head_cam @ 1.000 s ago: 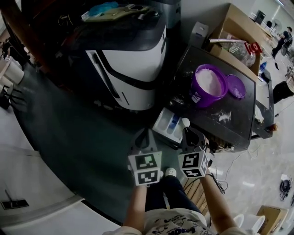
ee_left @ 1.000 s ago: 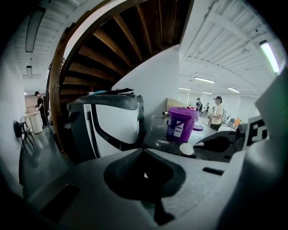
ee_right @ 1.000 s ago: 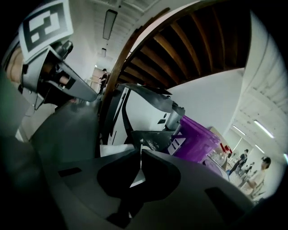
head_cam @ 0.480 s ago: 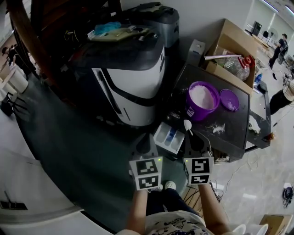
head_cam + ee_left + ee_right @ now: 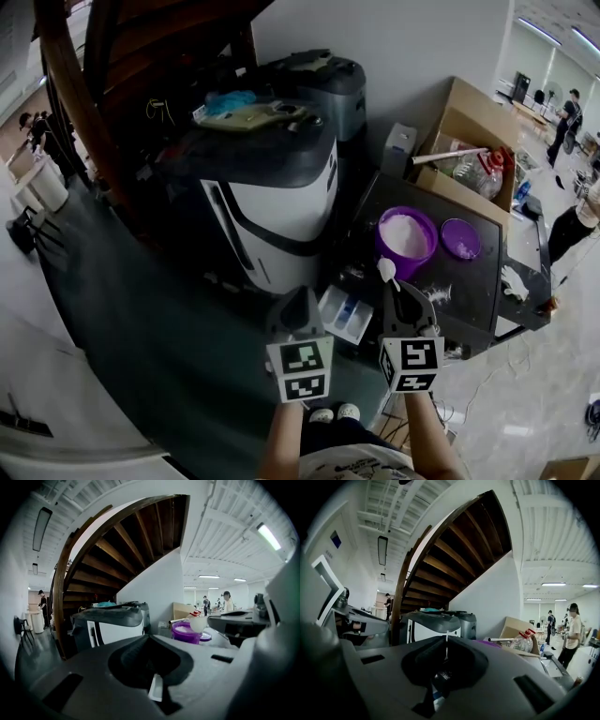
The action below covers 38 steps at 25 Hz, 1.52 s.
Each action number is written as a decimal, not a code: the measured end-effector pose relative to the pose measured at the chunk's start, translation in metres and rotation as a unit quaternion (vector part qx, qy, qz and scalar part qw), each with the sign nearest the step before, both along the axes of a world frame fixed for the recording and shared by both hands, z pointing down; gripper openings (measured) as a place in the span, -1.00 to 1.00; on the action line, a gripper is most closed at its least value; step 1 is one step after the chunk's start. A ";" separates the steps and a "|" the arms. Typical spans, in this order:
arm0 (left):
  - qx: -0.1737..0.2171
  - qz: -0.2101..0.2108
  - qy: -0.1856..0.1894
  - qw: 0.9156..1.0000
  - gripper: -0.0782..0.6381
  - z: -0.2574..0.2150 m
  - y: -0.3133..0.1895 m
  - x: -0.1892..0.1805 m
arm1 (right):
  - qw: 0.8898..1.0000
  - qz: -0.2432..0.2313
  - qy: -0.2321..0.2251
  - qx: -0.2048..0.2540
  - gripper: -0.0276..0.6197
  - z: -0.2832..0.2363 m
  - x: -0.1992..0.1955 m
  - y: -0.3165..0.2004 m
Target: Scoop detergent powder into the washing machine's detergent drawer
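Note:
The white-fronted washing machine point(image 5: 267, 202) stands at centre, and its detergent drawer point(image 5: 345, 314) is pulled open, white with a blue insert. A purple tub point(image 5: 405, 239) of white powder sits on the dark table point(image 5: 483, 291), with its purple lid point(image 5: 460, 238) beside it. My right gripper point(image 5: 395, 287) is shut on a white spoon point(image 5: 385, 270); the spoon bowl hangs between the drawer and the tub. I cannot see whether it carries powder. My left gripper point(image 5: 300, 298) is shut and empty, left of the drawer. In the left gripper view, the spoon point(image 5: 198, 623) appears just above the tub point(image 5: 186, 632).
Spilled white powder point(image 5: 437, 292) lies on the table. A cardboard box point(image 5: 469, 141) holding a plastic bottle point(image 5: 483, 169) stands behind the tub. A second grey machine point(image 5: 314, 80) sits at the wall and a wooden stair point(image 5: 75, 112) rises at left. People stand far right.
The head view has lifted and pulled back. The spoon in my right gripper has gone from the drawer's right edge to nearer the tub. The left gripper stays shut beside it.

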<state>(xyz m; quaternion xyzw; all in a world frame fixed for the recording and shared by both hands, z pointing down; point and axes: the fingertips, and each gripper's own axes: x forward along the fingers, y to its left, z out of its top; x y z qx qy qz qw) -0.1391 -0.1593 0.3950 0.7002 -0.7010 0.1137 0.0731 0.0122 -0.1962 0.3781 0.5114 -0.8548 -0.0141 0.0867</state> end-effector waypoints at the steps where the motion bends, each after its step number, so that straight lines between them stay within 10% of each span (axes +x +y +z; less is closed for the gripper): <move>1: 0.005 0.000 -0.002 1.000 -0.78 -0.005 -0.001 0.000 | 1.000 0.000 -0.002 0.006 -0.85 -0.005 0.000 -0.001; 38: 0.063 -0.020 -0.027 0.997 -0.78 -0.062 0.005 -0.004 | 0.996 0.007 -0.066 0.053 -0.85 -0.064 0.019 -0.005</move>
